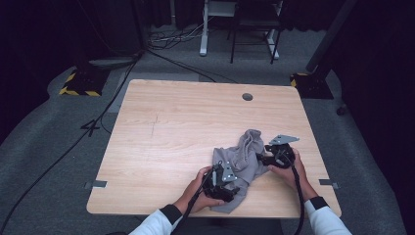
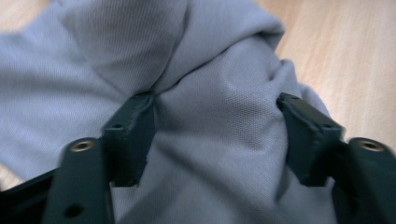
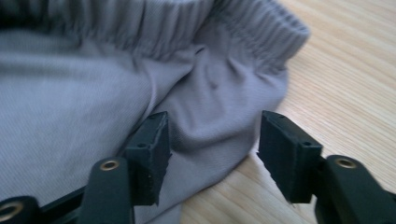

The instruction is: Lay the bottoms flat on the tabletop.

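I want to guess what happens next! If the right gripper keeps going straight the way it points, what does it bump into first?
Probably the grey cloth: its bunched edge lies right between and ahead of the right gripper, whose fingers stand apart.

From above my side I look down on the table (image 1: pixel 195 112); both gripper cameras sit close over the same grey cloth (image 1: pixel 244 156).
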`<action>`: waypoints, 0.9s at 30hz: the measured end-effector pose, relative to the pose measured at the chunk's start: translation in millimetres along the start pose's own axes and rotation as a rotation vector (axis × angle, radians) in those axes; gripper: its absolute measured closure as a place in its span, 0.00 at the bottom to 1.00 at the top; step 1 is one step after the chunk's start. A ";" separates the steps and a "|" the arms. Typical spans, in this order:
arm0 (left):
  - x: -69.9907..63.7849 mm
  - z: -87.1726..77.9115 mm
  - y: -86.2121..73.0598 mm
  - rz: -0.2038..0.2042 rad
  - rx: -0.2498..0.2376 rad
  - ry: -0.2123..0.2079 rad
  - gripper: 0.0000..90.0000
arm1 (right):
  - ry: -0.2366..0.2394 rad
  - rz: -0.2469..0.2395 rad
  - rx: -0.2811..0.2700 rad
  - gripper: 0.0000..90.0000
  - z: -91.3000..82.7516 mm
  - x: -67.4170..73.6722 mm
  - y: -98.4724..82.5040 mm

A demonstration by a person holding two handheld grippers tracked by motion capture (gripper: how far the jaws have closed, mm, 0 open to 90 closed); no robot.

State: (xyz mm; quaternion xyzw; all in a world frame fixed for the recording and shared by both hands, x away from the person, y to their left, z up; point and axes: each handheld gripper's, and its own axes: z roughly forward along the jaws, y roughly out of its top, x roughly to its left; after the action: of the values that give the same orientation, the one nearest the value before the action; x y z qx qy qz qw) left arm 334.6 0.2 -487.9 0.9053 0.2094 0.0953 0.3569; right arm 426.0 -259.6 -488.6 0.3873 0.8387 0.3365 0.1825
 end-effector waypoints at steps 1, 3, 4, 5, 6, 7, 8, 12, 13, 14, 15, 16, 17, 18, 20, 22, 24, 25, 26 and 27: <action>4.0 -1.7 -2.3 0.016 -0.010 -0.008 0.61 | -0.002 -0.008 0.011 0.57 2.9 1.5 0.4; 6.7 -5.5 -3.9 0.025 -0.022 0.014 0.75 | -0.006 -0.016 0.011 0.69 3.2 2.5 1.7; 8.7 -7.6 -4.5 0.030 -0.025 0.025 0.79 | -0.009 -0.027 0.010 0.74 3.0 3.6 2.1; 11.0 -10.0 -5.0 0.028 -0.025 0.036 0.83 | -0.016 -0.038 0.014 0.82 2.6 4.9 2.3; 13.5 -12.3 -5.7 0.016 -0.030 0.042 0.85 | -0.029 -0.054 0.020 0.87 2.3 6.2 2.3; 16.6 -15.0 -6.6 0.007 -0.037 0.046 0.88 | -0.044 -0.073 0.026 0.92 1.8 6.7 2.0; 20.2 -18.4 -7.4 0.003 -0.046 0.053 0.92 | -0.048 -0.075 0.025 0.95 0.8 6.5 1.7; 31.0 -30.2 -10.6 -0.033 -0.078 0.068 0.95 | -0.077 -0.064 -0.004 0.97 -8.5 0.6 1.9; 38.6 -38.7 -12.6 -0.053 -0.100 0.084 0.95 | -0.081 -0.060 -0.018 0.97 -11.5 -0.6 2.3; 42.4 -43.1 -13.8 -0.064 -0.109 0.092 0.95 | -0.087 -0.058 -0.028 0.97 -14.3 -1.5 2.7; 46.0 -47.6 -15.0 -0.074 -0.119 0.103 0.95 | -0.100 -0.060 -0.036 0.97 -17.1 -1.9 3.1; 49.9 -52.1 -16.4 -0.083 -0.127 0.118 0.95 | -0.110 -0.057 -0.046 0.97 -20.0 -2.5 3.5; 54.8 -56.7 -18.2 -0.093 -0.134 0.126 0.95 | -0.110 -0.050 -0.053 0.97 -22.8 -3.8 3.8; 54.8 -56.7 -18.2 -0.093 -0.134 0.126 0.95 | -0.116 -0.045 -0.057 0.97 -25.1 -5.1 4.0; 70.9 -67.1 -26.3 -0.133 -0.138 0.165 0.95 | -0.131 -0.032 -0.067 0.97 -29.0 -8.0 3.5; 82.7 -71.9 -33.6 -0.167 -0.131 0.184 0.95 | -0.151 -0.018 -0.065 0.97 -31.7 -11.4 2.4; 95.2 -76.4 -41.6 -0.213 -0.127 0.196 0.95 | -0.169 0.004 -0.067 0.97 -34.1 -16.0 0.5; 95.2 -76.4 -41.6 -0.213 -0.127 0.196 0.95 | -0.169 0.004 -0.067 0.97 -34.1 -16.0 0.5; 106.9 -80.9 -49.5 -0.248 -0.122 0.217 0.96 | -0.183 0.024 -0.067 0.98 -36.4 -21.6 -2.0; 112.1 -82.4 -53.4 -0.276 -0.129 0.209 0.96 | -0.190 0.033 -0.067 0.98 -37.3 -24.4 -3.4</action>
State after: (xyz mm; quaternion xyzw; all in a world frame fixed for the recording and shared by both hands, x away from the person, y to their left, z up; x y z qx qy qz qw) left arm 391.7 135.4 -462.1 0.8283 0.3610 0.1524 0.4004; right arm 418.5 -295.8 -463.5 0.4250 0.7993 0.3293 0.2685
